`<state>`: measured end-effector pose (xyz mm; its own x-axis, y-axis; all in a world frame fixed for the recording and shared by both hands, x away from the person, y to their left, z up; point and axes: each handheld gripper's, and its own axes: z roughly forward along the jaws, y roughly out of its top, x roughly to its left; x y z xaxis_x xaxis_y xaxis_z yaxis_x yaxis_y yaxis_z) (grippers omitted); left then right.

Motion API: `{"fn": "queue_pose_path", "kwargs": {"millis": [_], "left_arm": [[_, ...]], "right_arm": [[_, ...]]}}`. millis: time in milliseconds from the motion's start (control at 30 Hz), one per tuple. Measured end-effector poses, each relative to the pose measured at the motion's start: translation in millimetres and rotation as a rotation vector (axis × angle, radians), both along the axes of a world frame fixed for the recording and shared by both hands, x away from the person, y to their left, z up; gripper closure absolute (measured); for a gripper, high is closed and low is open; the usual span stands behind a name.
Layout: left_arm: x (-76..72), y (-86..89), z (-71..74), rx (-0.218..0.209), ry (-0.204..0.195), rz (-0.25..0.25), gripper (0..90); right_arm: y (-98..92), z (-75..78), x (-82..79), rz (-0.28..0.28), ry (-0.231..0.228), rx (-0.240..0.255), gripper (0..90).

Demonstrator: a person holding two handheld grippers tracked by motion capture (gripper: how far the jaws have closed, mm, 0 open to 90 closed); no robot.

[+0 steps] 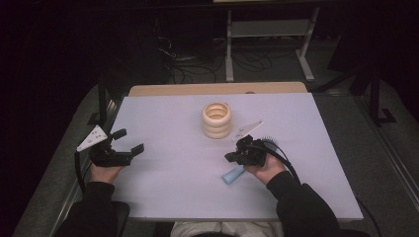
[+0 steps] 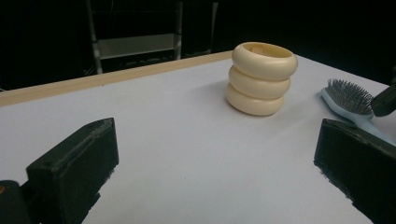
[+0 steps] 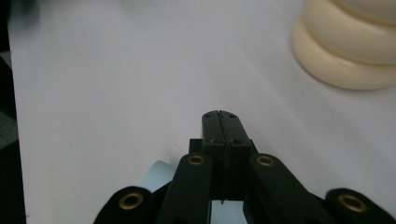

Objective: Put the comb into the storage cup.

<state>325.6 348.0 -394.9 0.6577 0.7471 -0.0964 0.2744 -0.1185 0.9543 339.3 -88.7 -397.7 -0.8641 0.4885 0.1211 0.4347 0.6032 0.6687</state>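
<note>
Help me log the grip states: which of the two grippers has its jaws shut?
The right gripper, above the light blue hairbrush; its jaws meet flush, while the left gripper stands wide open.

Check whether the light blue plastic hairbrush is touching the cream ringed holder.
Apart. The left gripper view shows bare white table between the hairbrush and the holder.

- A flat white rectangular tabletop (image 1: 168,177) with a pale wooden strip along its far edge carries two things.
- A cream ribbed holder of three stacked rings (image 1: 216,120) stands upright near the middle.
- A light blue plastic hairbrush with grey bristles (image 2: 348,100) lies flat right of it.
</note>
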Motion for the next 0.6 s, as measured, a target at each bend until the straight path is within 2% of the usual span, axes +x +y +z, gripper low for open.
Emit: {"fn": "queue_pose_path", "kwargs": {"millis": [233, 600], "left_arm": [[0.2, -0.2, -0.2, 0.004, 0.002, -0.003, 0.0], [0.4, -0.7, -0.4, 0.001, 0.002, -0.003, 0.0]], "right_arm": [[11.5, -11.0, -1.7, 0.040, 0.033, -0.037, 89.1], [16.6, -21.6, -2.4, 0.070, 0.062, -0.060, 89.1]]}}
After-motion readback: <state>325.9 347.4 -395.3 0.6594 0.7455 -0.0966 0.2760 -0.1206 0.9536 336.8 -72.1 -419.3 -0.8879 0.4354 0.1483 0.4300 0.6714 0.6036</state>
